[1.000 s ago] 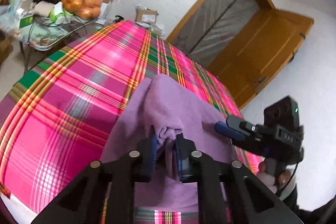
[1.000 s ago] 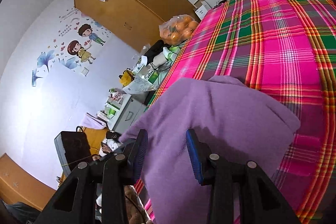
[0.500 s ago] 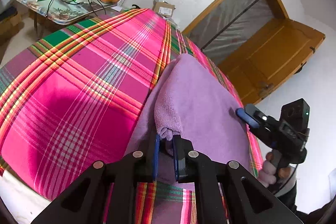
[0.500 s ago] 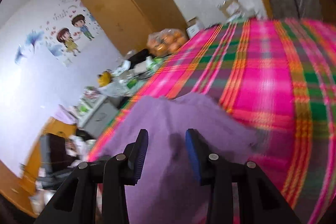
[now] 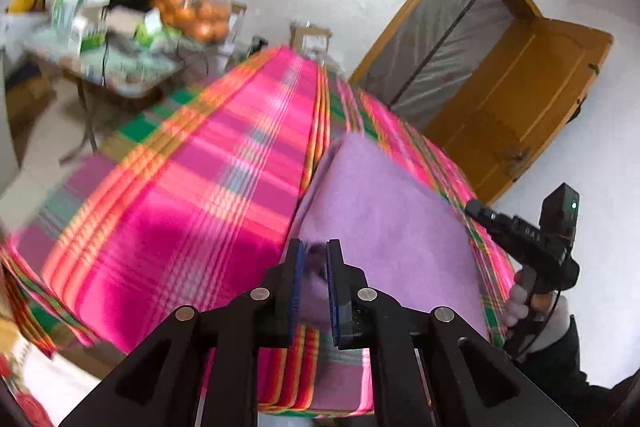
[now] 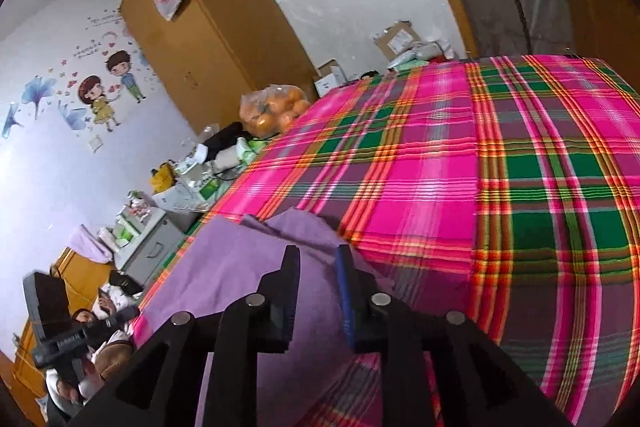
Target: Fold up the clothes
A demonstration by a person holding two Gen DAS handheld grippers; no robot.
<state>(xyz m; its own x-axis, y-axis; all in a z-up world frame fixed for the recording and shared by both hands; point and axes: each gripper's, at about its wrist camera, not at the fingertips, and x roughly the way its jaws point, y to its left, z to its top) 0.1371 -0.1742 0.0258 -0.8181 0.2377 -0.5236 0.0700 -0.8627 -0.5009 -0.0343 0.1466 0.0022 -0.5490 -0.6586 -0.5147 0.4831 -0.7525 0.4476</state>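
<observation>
A purple garment lies folded flat on the pink plaid bed cover; it also shows in the right wrist view. My left gripper is at the garment's near left corner, jaws narrowly apart with a bit of purple cloth between them. My right gripper is open over the garment's far corner, with nothing between its fingers. It also appears from the side in the left wrist view, at the garment's right edge.
A cluttered side table with a bag of oranges stands left of the bed. A wooden wardrobe and a door line the walls. The plaid cover stretches far beyond the garment.
My left gripper has lowered the lifted fold, so the garment now lies flat. My right gripper has shifted toward the garment's far corner and stayed open.
</observation>
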